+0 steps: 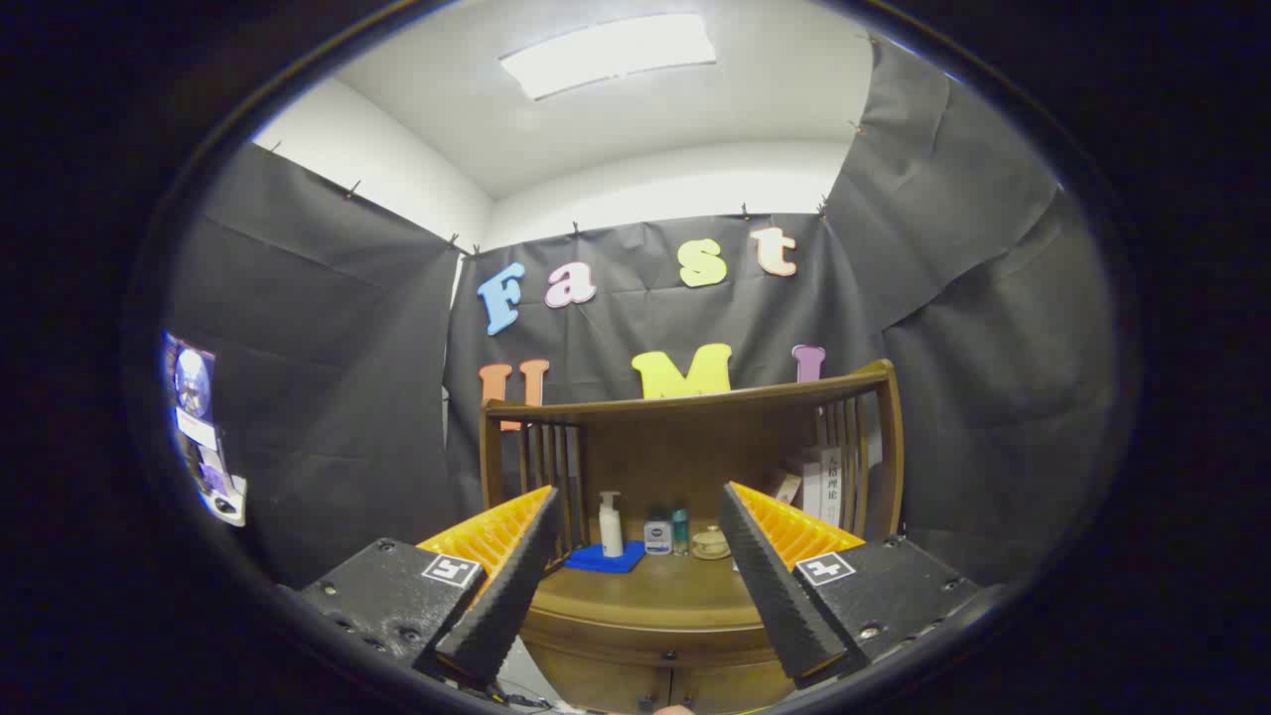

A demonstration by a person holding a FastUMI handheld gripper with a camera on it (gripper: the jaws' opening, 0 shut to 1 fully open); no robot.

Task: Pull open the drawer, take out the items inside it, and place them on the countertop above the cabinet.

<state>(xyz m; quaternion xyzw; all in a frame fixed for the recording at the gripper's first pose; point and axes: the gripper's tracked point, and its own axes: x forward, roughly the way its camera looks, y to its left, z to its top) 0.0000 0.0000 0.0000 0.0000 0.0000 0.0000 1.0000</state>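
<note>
A wooden cabinet [685,437] with a railed back stands ahead of me, beyond my fingers. Its countertop [655,596] lies between and just beyond the fingertips. The cabinet front [635,680] below the countertop edge shows small dark knobs; the drawer looks closed. My gripper [640,541] is open, fingers wide apart, with nothing between them. It hovers above and in front of the countertop's front edge.
At the back of the countertop stand a white pump bottle [611,524] on a blue cloth [604,559], a small white jar [657,536], a teal bottle [680,529] and a cup on a saucer [711,543]. White boxes [819,482] lean at the right rail.
</note>
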